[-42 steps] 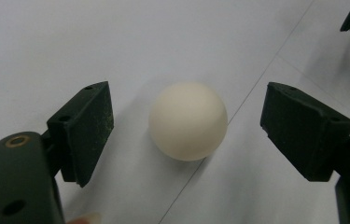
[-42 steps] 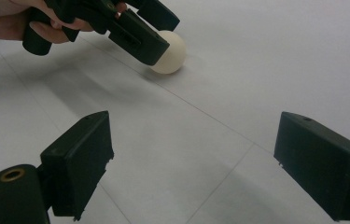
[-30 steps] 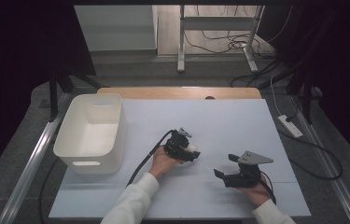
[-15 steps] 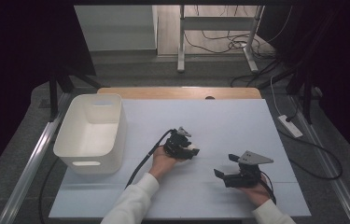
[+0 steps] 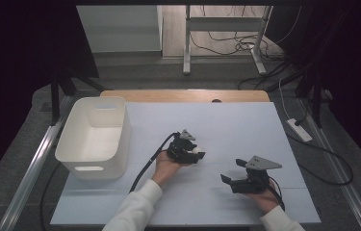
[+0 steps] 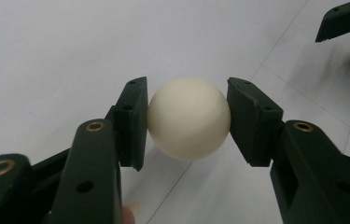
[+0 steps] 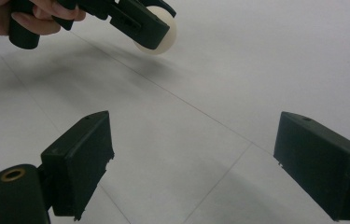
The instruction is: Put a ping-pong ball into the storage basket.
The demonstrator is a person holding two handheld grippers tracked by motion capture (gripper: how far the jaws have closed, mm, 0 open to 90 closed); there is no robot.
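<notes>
At the left of the table stands an empty white bin [image 5: 94, 137]. Toward the middle, the left gripper [image 6: 187, 119] has just been closing and now clamps a cream ball [image 6: 189, 118] across its widest part, just above the table [image 5: 236, 125]. The ball looks light, hard and smooth, so it could squirt out of an off-centre pinch. At the right, the right gripper [image 7: 193, 163] rests with jaws wide and nothing between them.

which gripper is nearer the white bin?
Left. The left gripper, shut on a white ball, sits just right of the white bin; the right gripper is farther right, open.
</notes>
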